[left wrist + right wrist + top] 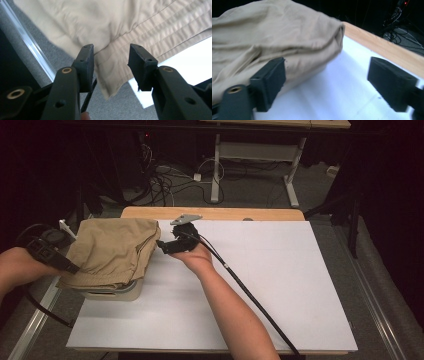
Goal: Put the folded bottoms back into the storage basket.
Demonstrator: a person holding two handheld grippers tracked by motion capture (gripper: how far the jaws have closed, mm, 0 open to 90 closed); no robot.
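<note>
A folded tan cloth [112,251] lies heaped over a pale box-like object [117,293] at the table's left edge. My left gripper [75,268] reaches in from the left at the cloth's near left corner. In the left gripper view it [110,66] stands open, the cloth's folded hem [117,70] just beyond its jaws. My right gripper [161,246] sits at the cloth's right side, a hand behind it. In the right gripper view it [327,82] is wide open, the tan cloth [274,42] rising past its left jaw.
A white board [260,285] covers the wooden table [215,213]. The right gripper's black cable [250,295] trails across the board to the front edge. Beyond the table, another desk's legs [216,175] and floor cables [165,182] stand on the carpet.
</note>
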